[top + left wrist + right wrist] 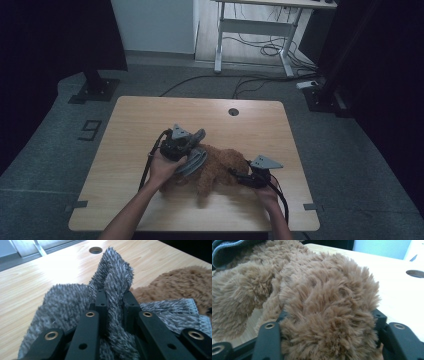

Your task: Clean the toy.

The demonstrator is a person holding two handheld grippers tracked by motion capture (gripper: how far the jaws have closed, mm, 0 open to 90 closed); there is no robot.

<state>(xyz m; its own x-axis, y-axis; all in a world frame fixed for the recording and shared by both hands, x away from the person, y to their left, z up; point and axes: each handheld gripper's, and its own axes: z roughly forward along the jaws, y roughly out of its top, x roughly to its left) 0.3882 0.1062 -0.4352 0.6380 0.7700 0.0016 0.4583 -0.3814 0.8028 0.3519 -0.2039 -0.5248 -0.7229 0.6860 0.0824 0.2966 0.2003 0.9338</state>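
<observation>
A brown plush toy (222, 167) lies on the wooden table (140, 120), right of centre. A grey fuzzy cloth (196, 152) drapes over its left end. My left gripper (186, 141) is shut on a raised fold of that grey cloth (110, 272), pinched upright between the jaws of the left gripper (114, 298); the brown plush (180, 282) shows just beyond it. At the toy's right end, my right gripper (239, 177) grips a thick furry part of the plush (319, 290). In its own view the right gripper (329, 316) has its jaws spread wide around the fur, pressing into both sides.
A round cable hole (233, 111) sits near the table's far edge, also the hole (95, 250) in the left gripper view. Bare wood lies left and front of the toy. Beyond the table stand a white desk frame (260, 25) with floor cables and a black stand base (95, 89).
</observation>
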